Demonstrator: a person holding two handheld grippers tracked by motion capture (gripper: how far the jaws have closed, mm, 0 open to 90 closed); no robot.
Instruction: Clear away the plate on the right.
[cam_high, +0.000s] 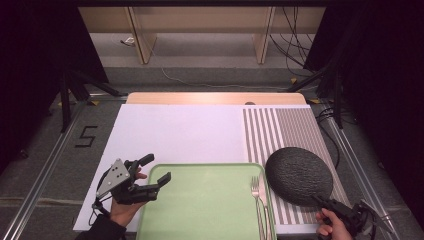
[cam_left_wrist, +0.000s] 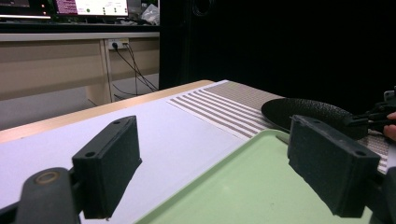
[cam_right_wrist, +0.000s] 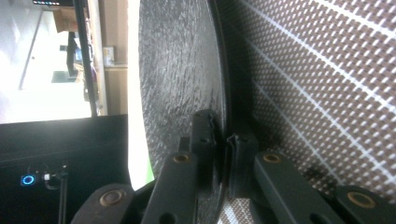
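Note:
A dark, rough-textured round plate (cam_high: 298, 175) lies over the striped placemat (cam_high: 285, 125), its left edge reaching the right rim of the green tray (cam_high: 205, 210). My right gripper (cam_high: 325, 201) is shut on the plate's near rim. In the right gripper view the jaws (cam_right_wrist: 223, 140) pinch the thin rim of the plate (cam_right_wrist: 177, 70), one pad on each face. My left gripper (cam_high: 158, 168) stands open over the tray's left edge with nothing between its pads (cam_left_wrist: 215, 163). The plate (cam_left_wrist: 308, 112) sits beyond the tray in the left gripper view.
A silver fork (cam_high: 258, 195) lies along the tray's right side, close to the plate. A white sheet (cam_high: 175, 130) covers the table's left and middle. A wooden table edge (cam_high: 215, 98) runs along the back. Cables and stand legs sit on the floor around the table.

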